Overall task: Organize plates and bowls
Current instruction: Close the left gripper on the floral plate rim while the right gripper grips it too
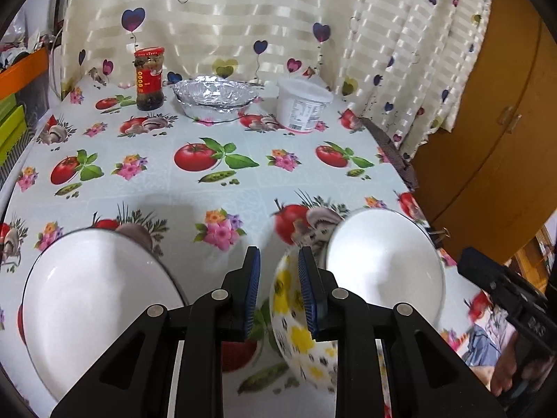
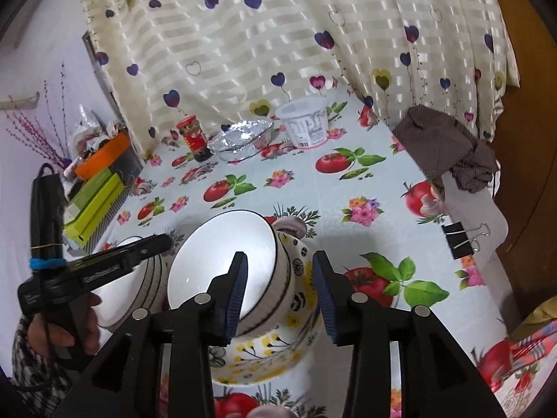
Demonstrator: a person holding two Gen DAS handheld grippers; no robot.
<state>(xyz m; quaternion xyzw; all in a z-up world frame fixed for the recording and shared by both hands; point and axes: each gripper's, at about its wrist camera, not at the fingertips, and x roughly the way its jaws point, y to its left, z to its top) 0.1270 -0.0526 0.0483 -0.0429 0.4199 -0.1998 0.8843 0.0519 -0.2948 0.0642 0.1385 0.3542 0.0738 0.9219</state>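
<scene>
A white bowl with a dark rim (image 2: 226, 261) sits tilted inside a yellow-flowered bowl (image 2: 275, 345) near the table's front. My right gripper (image 2: 280, 292) is open, its fingers straddling the white bowl's right wall. A second white bowl (image 2: 139, 289) stands to the left. In the left wrist view my left gripper (image 1: 278, 289) is open above the table, its right finger over the flowered bowl's rim (image 1: 296, 327). The tilted white bowl (image 1: 386, 264) is to its right, the other white bowl (image 1: 101, 303) to its left.
At the back stand a red-lidded jar (image 1: 149, 80), a foil dish (image 1: 216, 97) and a white tub (image 1: 303, 104). A brown cloth (image 2: 445, 146) and a binder clip (image 2: 463, 237) mark the table's right edge. Green and orange boxes (image 2: 97, 195) lie left.
</scene>
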